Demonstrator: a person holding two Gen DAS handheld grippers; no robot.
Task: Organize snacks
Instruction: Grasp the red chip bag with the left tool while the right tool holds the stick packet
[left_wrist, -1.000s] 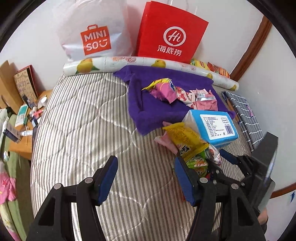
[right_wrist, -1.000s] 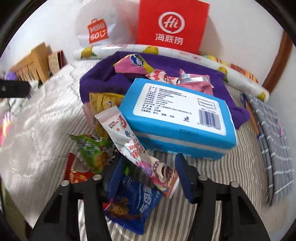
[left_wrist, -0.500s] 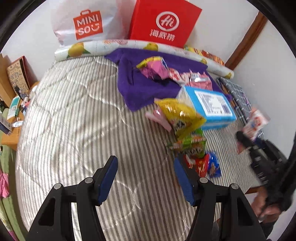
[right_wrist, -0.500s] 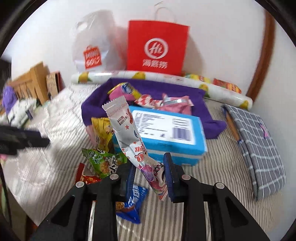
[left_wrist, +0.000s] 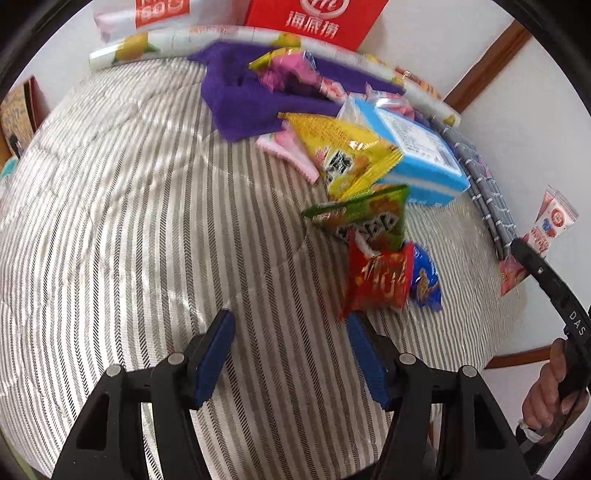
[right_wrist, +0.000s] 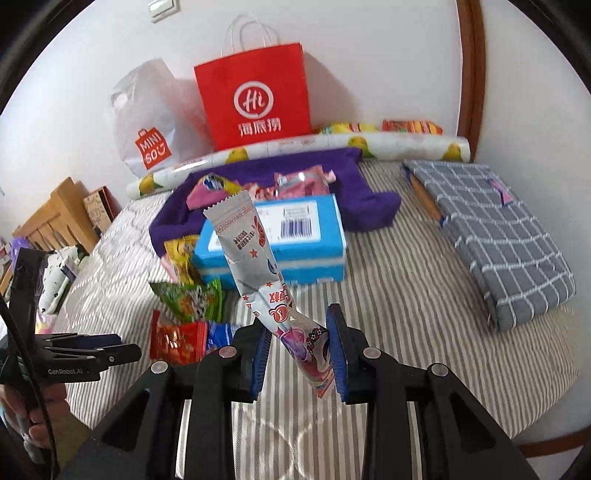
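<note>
A: Item one, the long snack sachet (right_wrist: 258, 273). Location?

B: Clamped in the right claw (right_wrist: 297, 350), lifted off the bed (right_wrist: 406, 295). Its pink lower end sits between the blue pads; the grey upper end rises up and leans left, in front of the blue box (right_wrist: 295, 236). Long axis runs from the claw up toward the far side. The claw's jaws have just been closing and now stand narrow, pressing the sachet on both sides.

A: Item two, the loose packets.

B: A cluster on the striped bed, left of the right claw. Near to far: red packet (left_wrist: 380, 282) with a blue packet (left_wrist: 426, 278) touching its right side, green packet (left_wrist: 364, 218) above them, yellow packet (left_wrist: 343, 151) leaning on the blue box. More pink wrappers (left_wrist: 284, 70) lie on the purple cloth (left_wrist: 240, 99) further back.

A: Left claw?

B: The left claw (left_wrist: 290, 354) hangs about half open over bare bedding, holding nothing. Its right pad is just near of the red packet's lower corner; contact cannot be told.

A: Other stock?

B: Red paper bag (right_wrist: 255, 96) and white plastic bag (right_wrist: 147, 118) against the far wall; a grey checked pouch (right_wrist: 491, 229) on the right.
</note>
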